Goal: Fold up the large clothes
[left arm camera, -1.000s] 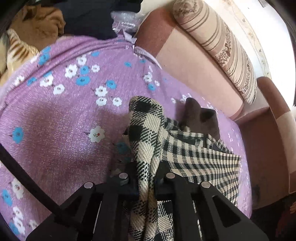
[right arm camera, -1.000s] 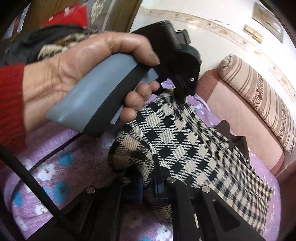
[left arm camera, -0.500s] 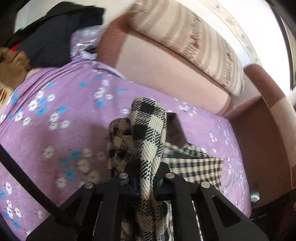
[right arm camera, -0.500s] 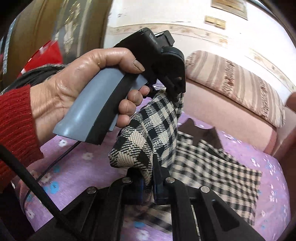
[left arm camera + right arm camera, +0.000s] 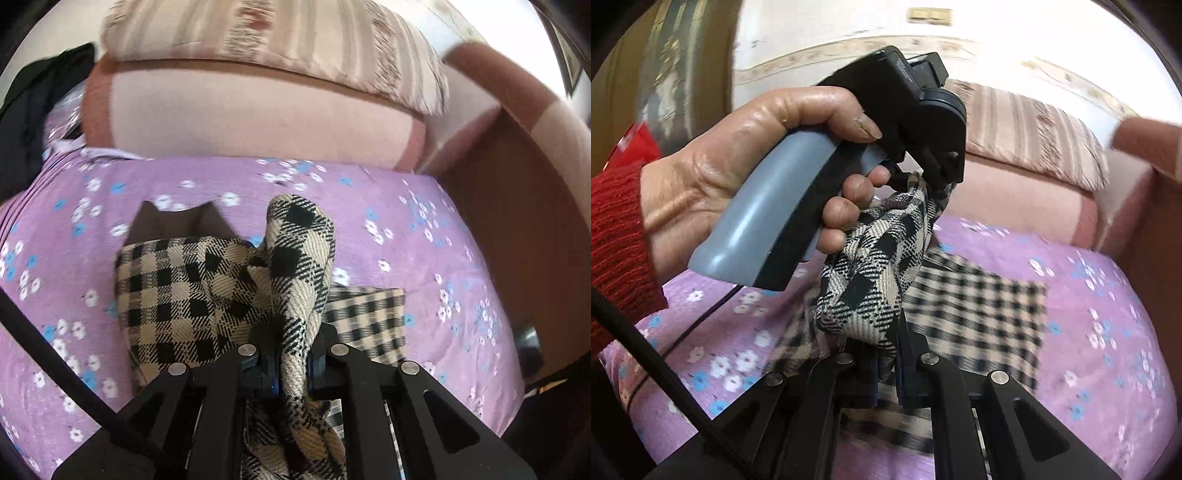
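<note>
A black-and-cream checked garment (image 5: 192,291) lies partly on a purple flowered sheet (image 5: 424,236), with a dark brown collar (image 5: 173,223) at its far edge. My left gripper (image 5: 291,365) is shut on a bunched fold of it and holds it lifted. My right gripper (image 5: 886,373) is shut on another bunched fold of the same garment (image 5: 875,280). The rest of the cloth lies flat on the sheet (image 5: 979,306). In the right wrist view the left gripper (image 5: 938,184) shows close by, held by a hand in a red sleeve.
A pink sofa back (image 5: 258,118) with a striped bolster (image 5: 280,40) runs along the far side. A brown armrest (image 5: 517,206) bounds the right. Dark clothes (image 5: 33,110) are piled at the far left. A wall (image 5: 1015,48) stands behind the sofa.
Both grippers have swung with the held folds toward the sofa back. The garment now lies doubled and more squarely on the sheet. Both grips are unchanged.
</note>
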### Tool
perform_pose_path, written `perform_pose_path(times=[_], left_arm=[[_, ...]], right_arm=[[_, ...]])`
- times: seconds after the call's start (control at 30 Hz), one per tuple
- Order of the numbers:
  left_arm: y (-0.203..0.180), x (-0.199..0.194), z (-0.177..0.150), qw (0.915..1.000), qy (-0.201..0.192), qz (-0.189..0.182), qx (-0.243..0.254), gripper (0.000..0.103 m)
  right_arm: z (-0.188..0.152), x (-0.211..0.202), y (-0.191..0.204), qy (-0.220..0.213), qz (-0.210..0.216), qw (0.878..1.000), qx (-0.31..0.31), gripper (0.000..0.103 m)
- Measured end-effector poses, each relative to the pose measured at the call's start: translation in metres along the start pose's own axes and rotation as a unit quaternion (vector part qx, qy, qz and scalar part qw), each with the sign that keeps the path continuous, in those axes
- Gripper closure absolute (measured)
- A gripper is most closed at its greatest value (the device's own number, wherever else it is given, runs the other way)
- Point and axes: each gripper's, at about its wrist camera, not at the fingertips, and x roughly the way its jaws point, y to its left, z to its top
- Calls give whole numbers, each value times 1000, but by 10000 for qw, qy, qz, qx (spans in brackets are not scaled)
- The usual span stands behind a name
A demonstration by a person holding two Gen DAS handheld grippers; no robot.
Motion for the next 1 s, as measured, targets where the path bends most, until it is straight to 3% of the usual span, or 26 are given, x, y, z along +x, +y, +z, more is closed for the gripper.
perform_pose_path(times=[0.23,0.5,0.6,0.67,0.73,0.77,0.83,1.0], left_arm=[[-71,42,-4,9983,260,182,491,94],[-106,85,-20,9927,517,570,925,94],[-108,93,-23,9927,533,491,969,87],[-108,90,-24,9935,486,399,951,77],[-107,83,-25,9946,460,156,922,53],[-106,78,-25,9953,429,54,869,48],[-98,64,-26,9967,320,-127,734,46],[-65,23,-38,9986,67,-326,416,45]], right_arm=[[-19,-1,-64,274,-129,9958,867,97],[-44,14,-108,768,135,9803,1814,96],[-49,16,-111,875,176,9795,1807,96],[-50,15,-110,907,141,9803,1749,94],[-52,13,-112,930,118,9801,1750,86],[-53,12,-113,950,101,9797,1761,78],[-54,10,-119,974,100,9785,1815,71],[-55,-4,-143,915,416,9656,2400,70]])
